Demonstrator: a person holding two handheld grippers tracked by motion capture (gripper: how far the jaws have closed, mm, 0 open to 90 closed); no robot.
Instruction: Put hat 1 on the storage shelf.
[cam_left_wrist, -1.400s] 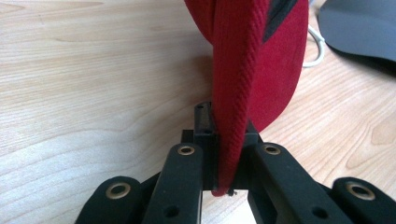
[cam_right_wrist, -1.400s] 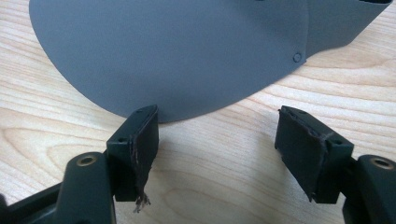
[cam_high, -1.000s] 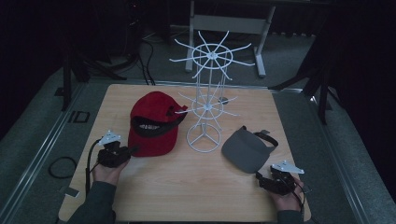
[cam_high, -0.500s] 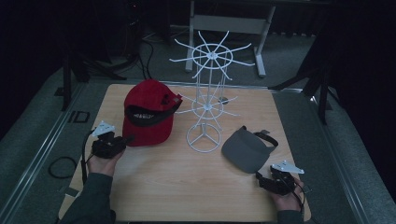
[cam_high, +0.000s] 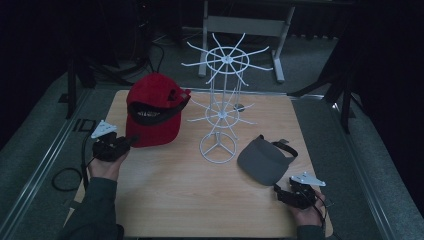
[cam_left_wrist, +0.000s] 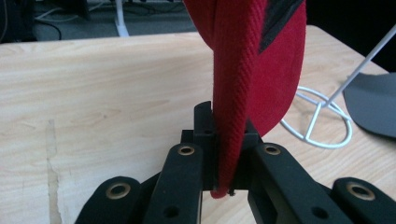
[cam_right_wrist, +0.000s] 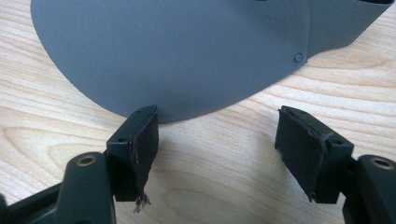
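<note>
Red cap's brim (cam_left_wrist: 233, 93) between left gripper's (cam_left_wrist: 223, 140) jaws; seemingly pinched

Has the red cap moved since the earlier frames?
Yes. The red cap, clamped in the left gripper, has tilted up off the table, against the unmoved wire rack.

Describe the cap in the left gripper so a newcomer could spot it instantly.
Start at the white wire rack standing mid-table on the wooden table. Just left of it is the red cap, tilted up with its brim edge pinched in the left gripper. Its neighbour, the grey visor, lies flat on the rack's other side, by the open right gripper.
</note>
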